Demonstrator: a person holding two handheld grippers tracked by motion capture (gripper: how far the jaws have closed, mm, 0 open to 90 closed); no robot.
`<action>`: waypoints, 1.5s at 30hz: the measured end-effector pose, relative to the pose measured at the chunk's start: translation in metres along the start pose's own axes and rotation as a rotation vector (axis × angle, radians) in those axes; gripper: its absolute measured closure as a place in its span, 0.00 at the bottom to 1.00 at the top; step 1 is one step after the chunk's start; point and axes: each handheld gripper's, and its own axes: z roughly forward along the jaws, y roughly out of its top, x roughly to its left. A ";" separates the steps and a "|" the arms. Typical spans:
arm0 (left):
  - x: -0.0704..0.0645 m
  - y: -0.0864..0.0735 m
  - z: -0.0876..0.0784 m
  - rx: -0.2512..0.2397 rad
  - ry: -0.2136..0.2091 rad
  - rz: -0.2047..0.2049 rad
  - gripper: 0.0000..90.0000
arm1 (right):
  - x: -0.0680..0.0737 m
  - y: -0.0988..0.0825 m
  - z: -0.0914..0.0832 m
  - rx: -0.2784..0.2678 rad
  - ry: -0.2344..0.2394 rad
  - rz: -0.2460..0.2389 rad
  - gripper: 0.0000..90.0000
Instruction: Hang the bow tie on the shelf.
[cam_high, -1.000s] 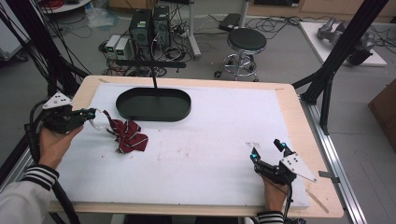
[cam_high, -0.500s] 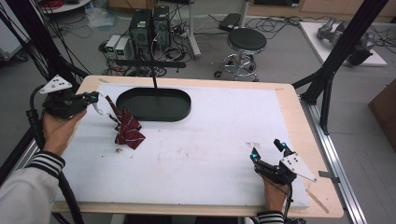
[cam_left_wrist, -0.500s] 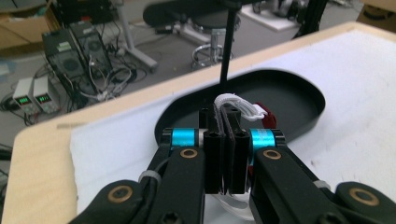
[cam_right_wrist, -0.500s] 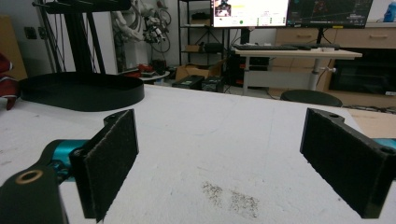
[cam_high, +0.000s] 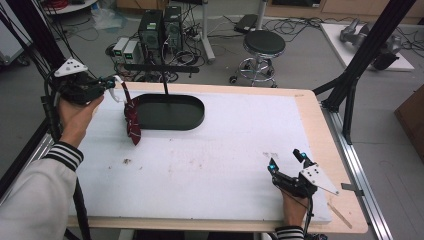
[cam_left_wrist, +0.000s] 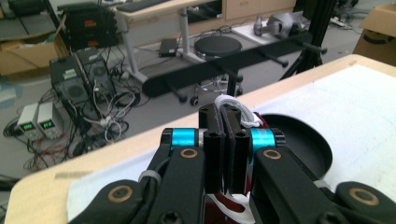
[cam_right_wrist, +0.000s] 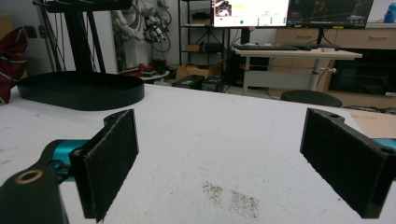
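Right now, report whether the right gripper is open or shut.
Open: the right gripper rests on the white table, jaws spread wide, nothing between them.

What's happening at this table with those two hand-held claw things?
A person holds a claw in each hand. The left claw is shut on a red cloth, holding it up so it hangs beside the black oval tray at the back of the white table. The right claw rests open near the front right, holding nothing.
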 end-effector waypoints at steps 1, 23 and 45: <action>-0.001 0.002 0.002 -0.002 0.003 0.005 0.98 | 0.000 0.000 0.000 0.000 0.000 0.000 0.12; 0.020 0.029 0.046 -0.053 0.020 -0.019 0.98 | 0.000 0.000 0.000 0.002 -0.004 0.007 0.12; 0.038 0.022 0.081 0.068 0.087 -0.053 0.97 | -0.001 0.000 -0.001 -0.007 -0.002 0.013 0.12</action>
